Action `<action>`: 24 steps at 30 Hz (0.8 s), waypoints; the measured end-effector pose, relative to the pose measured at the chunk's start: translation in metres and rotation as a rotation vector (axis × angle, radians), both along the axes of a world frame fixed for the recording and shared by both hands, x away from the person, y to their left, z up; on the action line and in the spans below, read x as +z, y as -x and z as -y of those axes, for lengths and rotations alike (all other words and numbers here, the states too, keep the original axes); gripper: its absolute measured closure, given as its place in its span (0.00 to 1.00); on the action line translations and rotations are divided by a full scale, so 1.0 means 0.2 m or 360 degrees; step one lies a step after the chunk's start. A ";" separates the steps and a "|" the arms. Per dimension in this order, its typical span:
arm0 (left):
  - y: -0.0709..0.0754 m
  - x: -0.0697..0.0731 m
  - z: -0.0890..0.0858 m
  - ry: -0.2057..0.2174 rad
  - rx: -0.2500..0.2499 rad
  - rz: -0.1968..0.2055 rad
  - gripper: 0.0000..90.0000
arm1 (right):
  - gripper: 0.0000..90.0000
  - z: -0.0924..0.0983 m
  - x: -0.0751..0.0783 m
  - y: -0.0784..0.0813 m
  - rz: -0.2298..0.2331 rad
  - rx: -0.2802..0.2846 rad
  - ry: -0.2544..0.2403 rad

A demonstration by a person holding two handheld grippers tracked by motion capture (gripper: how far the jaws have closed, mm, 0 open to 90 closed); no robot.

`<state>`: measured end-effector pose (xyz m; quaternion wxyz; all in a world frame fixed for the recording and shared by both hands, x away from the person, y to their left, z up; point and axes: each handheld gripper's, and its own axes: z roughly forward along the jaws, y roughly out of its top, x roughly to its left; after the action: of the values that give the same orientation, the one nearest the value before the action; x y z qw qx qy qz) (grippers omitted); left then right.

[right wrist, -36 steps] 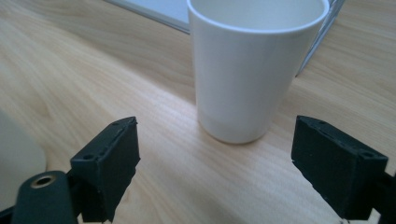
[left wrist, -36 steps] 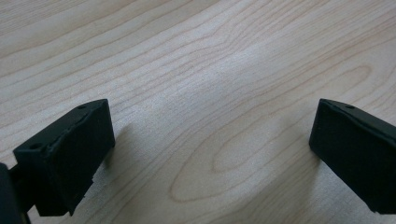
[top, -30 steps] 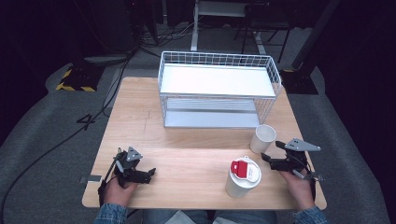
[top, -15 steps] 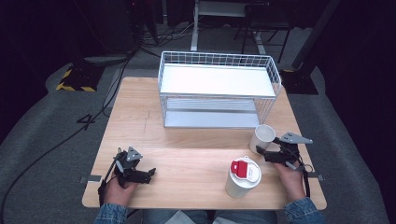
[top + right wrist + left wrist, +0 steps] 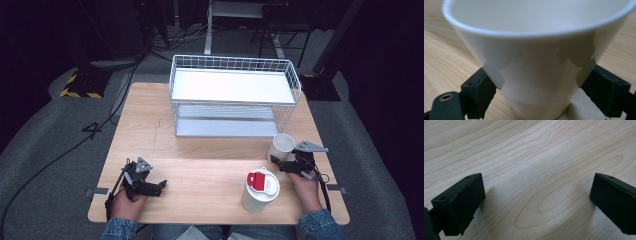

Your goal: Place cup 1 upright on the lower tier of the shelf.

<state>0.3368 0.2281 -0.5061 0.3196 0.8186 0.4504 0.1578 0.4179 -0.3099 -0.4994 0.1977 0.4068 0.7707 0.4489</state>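
Right gripper view: right gripper [image 5: 536, 100] jaws straddle lower wall of white cup [image 5: 534, 55], pads seemingly touching, likely for lift. Cup stands upright on table [image 5: 200, 175] before wire rack [image 5: 232, 95]. Left gripper [image 5: 536, 202] open, resting idle. Lidded cup [image 5: 260, 190] nearby.

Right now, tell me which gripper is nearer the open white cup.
Right. The right gripper has its jaws on either side of the open white cup; the left gripper rests far across the table.
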 end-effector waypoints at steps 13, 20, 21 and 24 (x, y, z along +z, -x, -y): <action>0.00 0.00 0.00 -0.0001 -0.0001 0.0000 0.01 | 0.26 -0.01 0.00 0.01 0.0021 0.0017 0.0024; 0.00 0.00 0.00 0.0000 -0.0001 0.0000 0.01 | 0.26 -0.01 0.00 0.01 0.0028 0.0014 0.0033; 0.00 0.00 0.00 -0.0001 -0.0001 0.0000 0.01 | 0.26 -0.01 0.00 0.01 0.0029 0.0015 0.0034; 0.00 0.00 0.00 -0.0001 -0.0001 0.0000 0.01 | 0.26 -0.01 0.00 0.01 0.0028 0.0022 0.0036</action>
<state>0.3369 0.2282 -0.5060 0.3195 0.8188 0.4501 0.1577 0.4165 -0.3082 -0.4988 0.2058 0.3952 0.7768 0.4450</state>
